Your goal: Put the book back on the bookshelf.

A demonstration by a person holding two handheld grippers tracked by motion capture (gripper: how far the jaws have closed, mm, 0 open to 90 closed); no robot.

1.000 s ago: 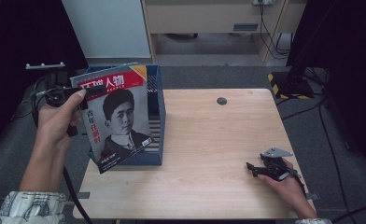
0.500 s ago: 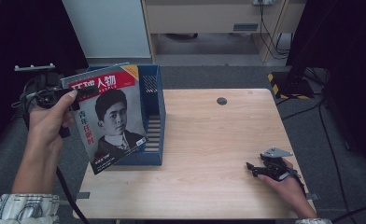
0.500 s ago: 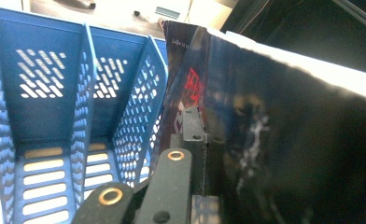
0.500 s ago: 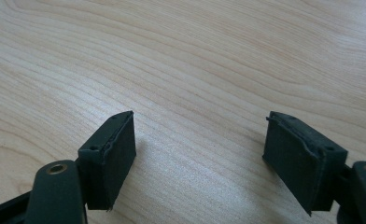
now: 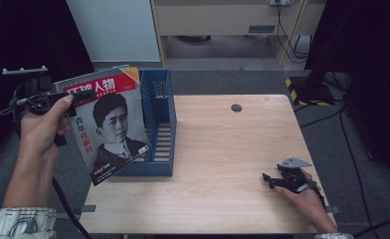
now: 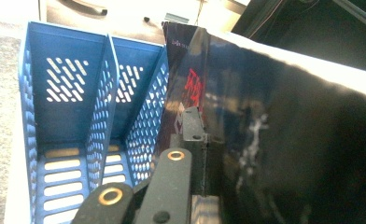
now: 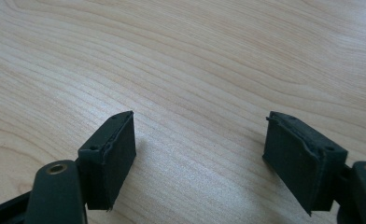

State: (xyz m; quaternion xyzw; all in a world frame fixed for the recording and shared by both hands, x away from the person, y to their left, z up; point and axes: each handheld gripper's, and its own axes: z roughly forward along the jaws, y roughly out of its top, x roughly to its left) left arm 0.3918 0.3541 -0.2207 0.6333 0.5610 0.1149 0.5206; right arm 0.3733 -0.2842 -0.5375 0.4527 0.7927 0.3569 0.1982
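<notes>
Left gripper (image 5: pixel 58 102) fingertips hidden behind the magazine (image 5: pixel 108 127) and the hand (image 5: pixel 41 132) in the high view; magazine's lower left corner covers part of the blue file rack (image 5: pixel 158 124), near wall and floor slats out of sight; small print under the portrait too small to read; left gripper view: magazine (image 6: pixel 284 140) cut off at right and bottom edges, cover dark and glare-streaked, red lettering blurred; rack (image 6: pixel 73 112) cropped at bottom; right gripper (image 7: pixel 200 154) jaw bases cut off by the lower edge.
</notes>
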